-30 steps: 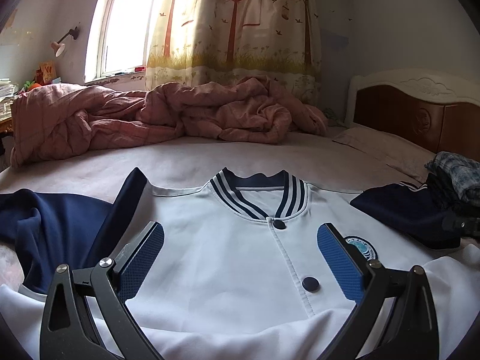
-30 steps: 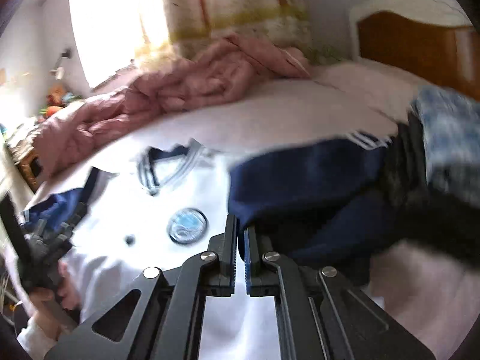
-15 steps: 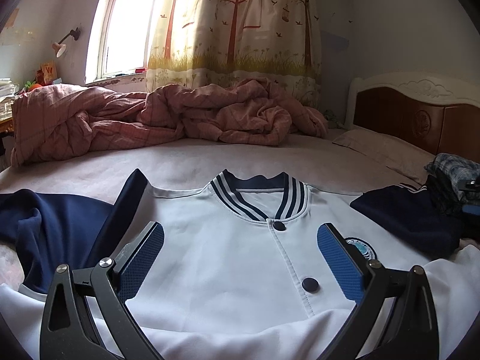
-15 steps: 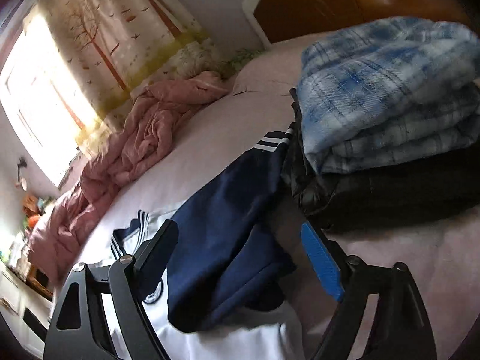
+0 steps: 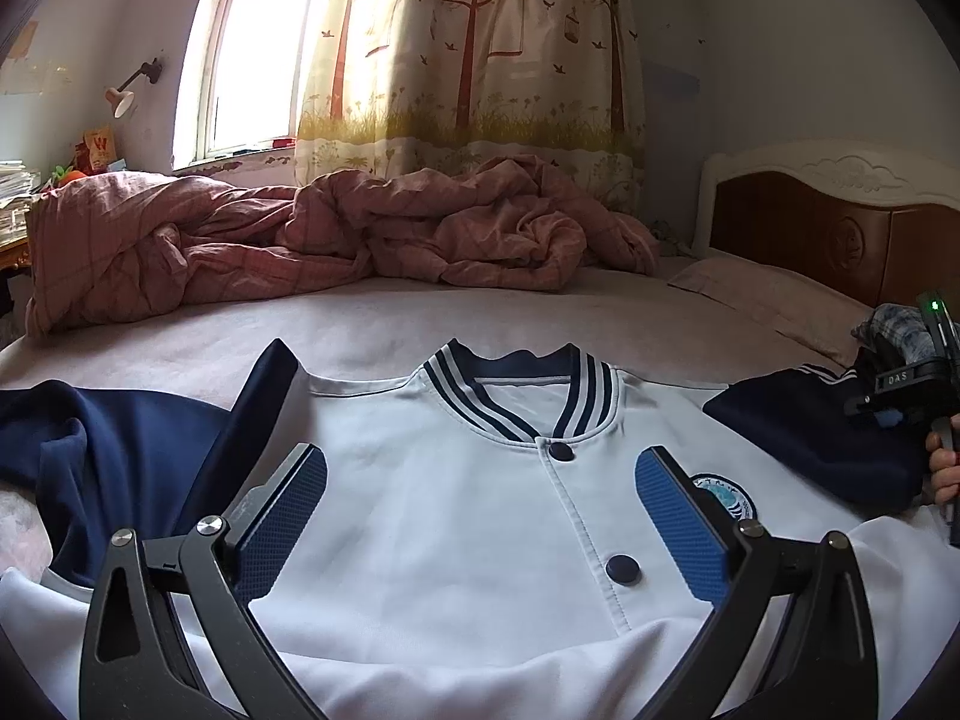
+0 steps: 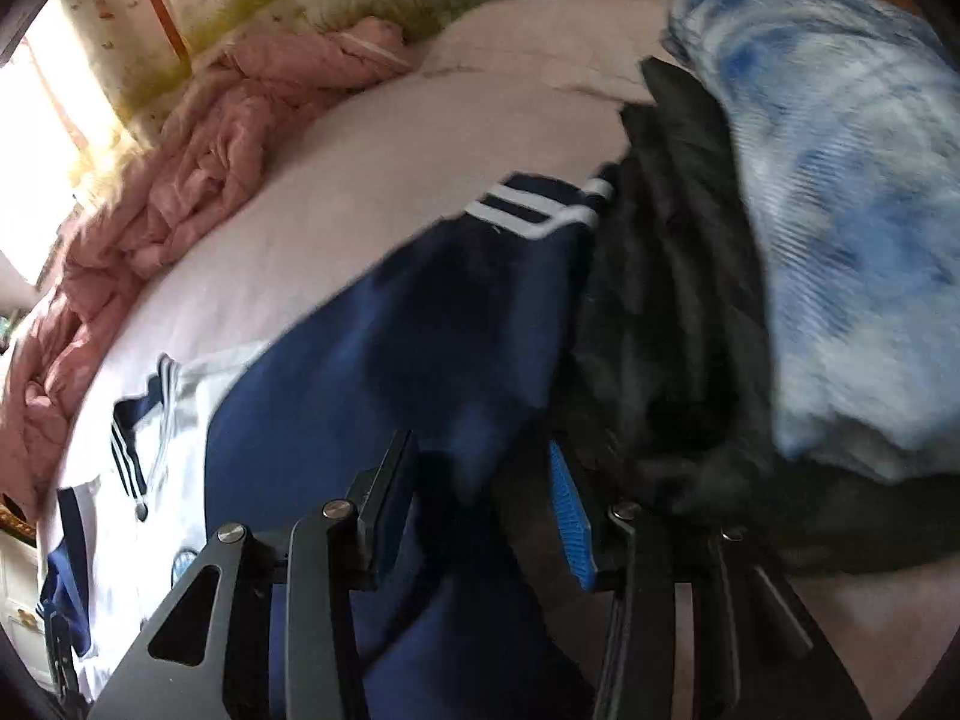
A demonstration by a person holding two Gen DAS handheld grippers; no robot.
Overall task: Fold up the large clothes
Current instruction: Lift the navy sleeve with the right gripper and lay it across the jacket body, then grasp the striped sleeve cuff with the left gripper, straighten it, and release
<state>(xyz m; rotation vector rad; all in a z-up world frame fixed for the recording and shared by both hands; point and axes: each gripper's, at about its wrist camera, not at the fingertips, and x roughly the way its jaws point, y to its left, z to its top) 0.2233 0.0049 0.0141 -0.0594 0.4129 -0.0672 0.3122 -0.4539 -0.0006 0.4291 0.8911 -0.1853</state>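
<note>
A white jacket (image 5: 420,570) with a navy striped collar and navy sleeves lies buttoned, front up, on the bed. My left gripper (image 5: 480,462) hovers open over its chest with nothing between the fingers. The jacket's right navy sleeve (image 6: 420,330) runs towards a pile of clothes, its striped cuff (image 6: 534,210) touching the pile. My right gripper (image 6: 480,456) points down at this sleeve; its jaws are closing with the navy cloth between them, and the pads do not visibly press on it. In the left wrist view the right gripper (image 5: 888,414) shows at the far right, held by a hand.
A folded blue plaid garment (image 6: 840,180) lies on a black one (image 6: 672,300) right beside the sleeve. A crumpled pink quilt (image 5: 330,234) fills the far side of the bed. A pillow (image 5: 762,294) and wooden headboard (image 5: 840,222) stand at the right.
The right gripper went from shut to wide open, then narrowed, while swinging and rolling over to the navy sleeve by the pile. The left gripper and the jacket stayed put.
</note>
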